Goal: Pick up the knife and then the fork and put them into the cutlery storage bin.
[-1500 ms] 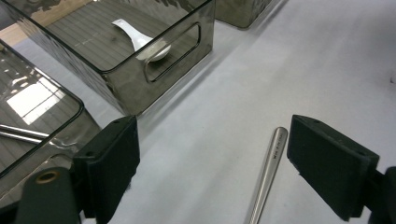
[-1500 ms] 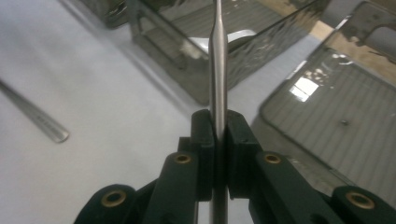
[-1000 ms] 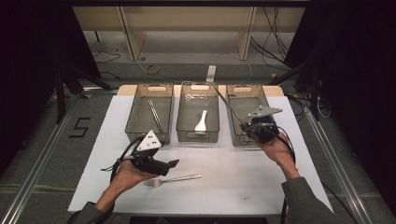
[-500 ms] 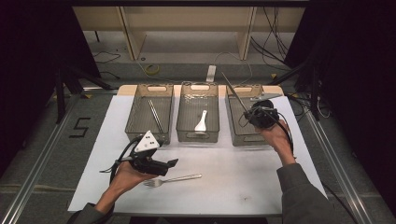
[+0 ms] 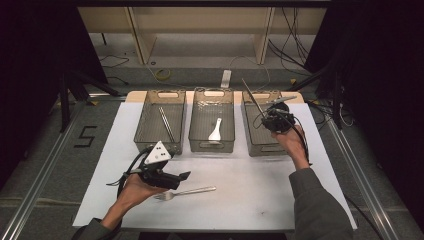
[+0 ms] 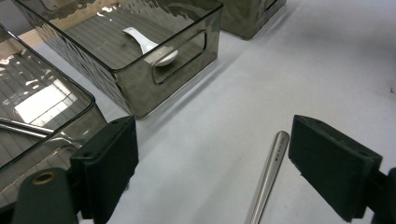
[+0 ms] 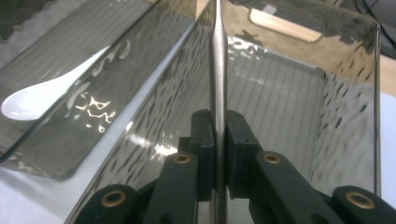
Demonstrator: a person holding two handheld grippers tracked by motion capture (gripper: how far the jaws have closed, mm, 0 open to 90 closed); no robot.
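Observation:
My right gripper [image 5: 268, 120] hovers over the right-hand bin [image 5: 265, 148], shut on a slim metal utensil [image 5: 252, 97] that sticks up and away from it. In the right gripper view the pads [image 7: 204, 135] of my right gripper [image 7: 217, 122] clamp the utensil [image 7: 217, 56] edge-on above the bin's ribbed floor [image 7: 280, 98]. My left gripper [image 5: 182, 177] rests low over the white sheet, open. A metal fork [image 5: 187, 191] lies just in front of it. In the left gripper view the fork's handle [image 6: 273, 163] lies between the wide jaws of my left gripper [image 6: 217, 140], nearer the right pad and not touched.
Three smoky clear bins stand in a row at the back of the white sheet [image 5: 250, 195]. The left bin [image 5: 142, 122] holds thin metal rods [image 5: 166, 124]. The middle bin [image 5: 212, 146] holds a white spoon [image 5: 216, 131]. Cables and a shelf frame lie beyond the table.
My right hand has carried the metal utensil farther from the person, over the right-hand bin, with the utensil now tilted upward. The left hand and the fork have stayed put.

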